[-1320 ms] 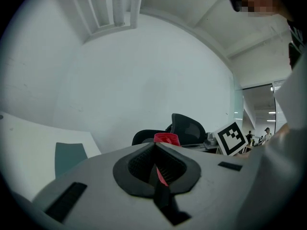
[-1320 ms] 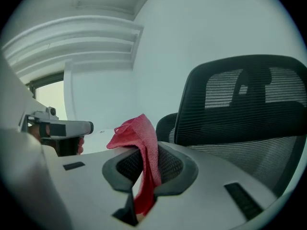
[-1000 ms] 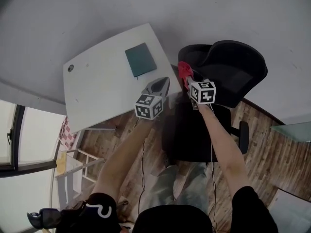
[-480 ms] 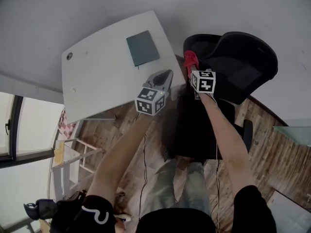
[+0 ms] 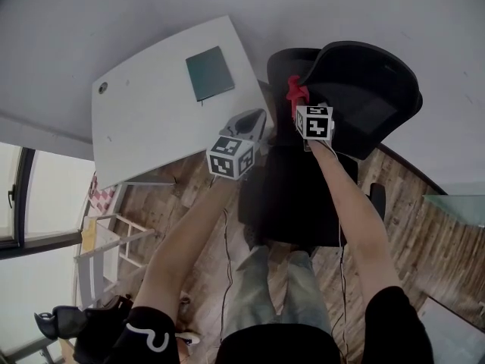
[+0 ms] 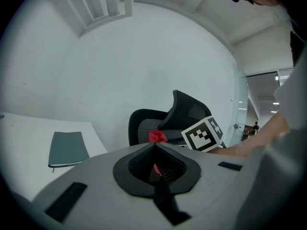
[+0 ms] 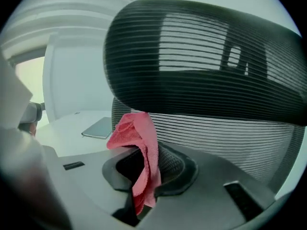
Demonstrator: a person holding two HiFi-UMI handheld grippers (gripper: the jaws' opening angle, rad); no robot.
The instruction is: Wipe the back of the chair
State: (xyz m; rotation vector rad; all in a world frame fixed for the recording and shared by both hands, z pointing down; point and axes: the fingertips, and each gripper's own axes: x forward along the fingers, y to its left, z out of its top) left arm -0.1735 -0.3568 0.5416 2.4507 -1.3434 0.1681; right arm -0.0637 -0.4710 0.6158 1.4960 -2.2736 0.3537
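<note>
Red cloth (image 7: 140,143) clamped in the right gripper (image 7: 144,174), near the chair back (image 7: 225,138).
Soft, light and floppy, the cloth is best held by a bunched fold; the mesh back, upper right in the head view, probably gives slightly. The left gripper (image 6: 154,153) is closed on nothing. Whether cloth meets mesh is unclear.

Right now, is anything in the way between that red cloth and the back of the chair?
Nothing visible is. The right gripper is shut on the red cloth, and in its view the chair's mesh back lies straight ahead with nothing between them. The desk and notebook sit off to the side.
</note>
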